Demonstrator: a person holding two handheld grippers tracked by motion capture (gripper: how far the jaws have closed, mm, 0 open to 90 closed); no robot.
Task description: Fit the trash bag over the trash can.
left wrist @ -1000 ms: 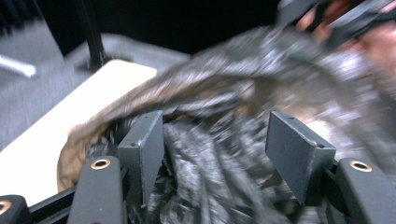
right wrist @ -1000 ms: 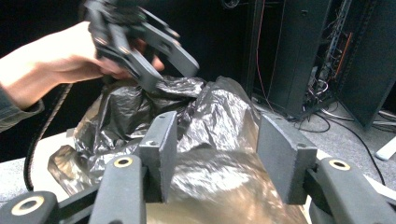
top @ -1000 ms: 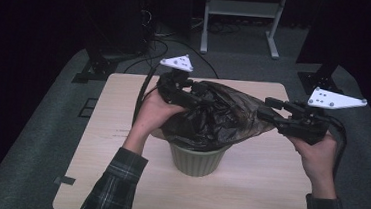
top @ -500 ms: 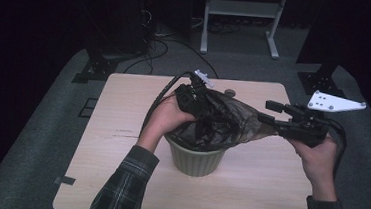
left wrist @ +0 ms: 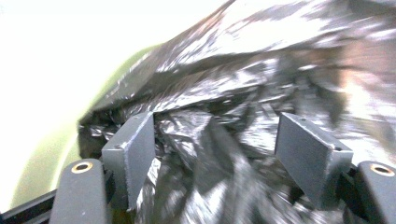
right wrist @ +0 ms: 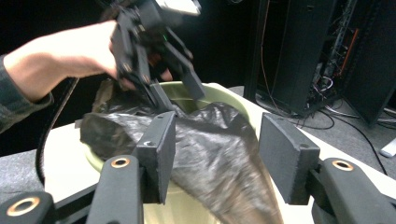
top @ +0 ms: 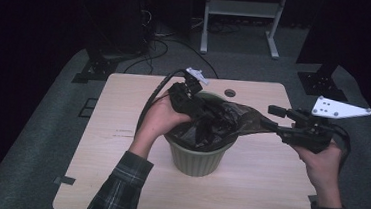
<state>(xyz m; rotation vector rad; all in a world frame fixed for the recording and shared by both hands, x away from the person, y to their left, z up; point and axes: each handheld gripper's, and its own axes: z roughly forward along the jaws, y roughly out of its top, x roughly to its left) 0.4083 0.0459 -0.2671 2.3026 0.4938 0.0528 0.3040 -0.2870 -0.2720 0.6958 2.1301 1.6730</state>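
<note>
The left gripper [top: 190, 97], jaws just widened over the black bag [top: 222, 122] in the green pot [top: 199, 158], grips nothing; at three o'clock, the right gripper [top: 272, 119] stands open around the bag's stretched corner.

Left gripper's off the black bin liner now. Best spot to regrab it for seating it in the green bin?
Probably the loose liner edge bunched at the bin's far-left rim, coming from above with jaws straddling the fold. The film there is crumpled into a ridge, and the left gripper, whose jaws have just been opening, already points down at it. The right gripper has the stretched right-hand corner between its jaws.
</note>
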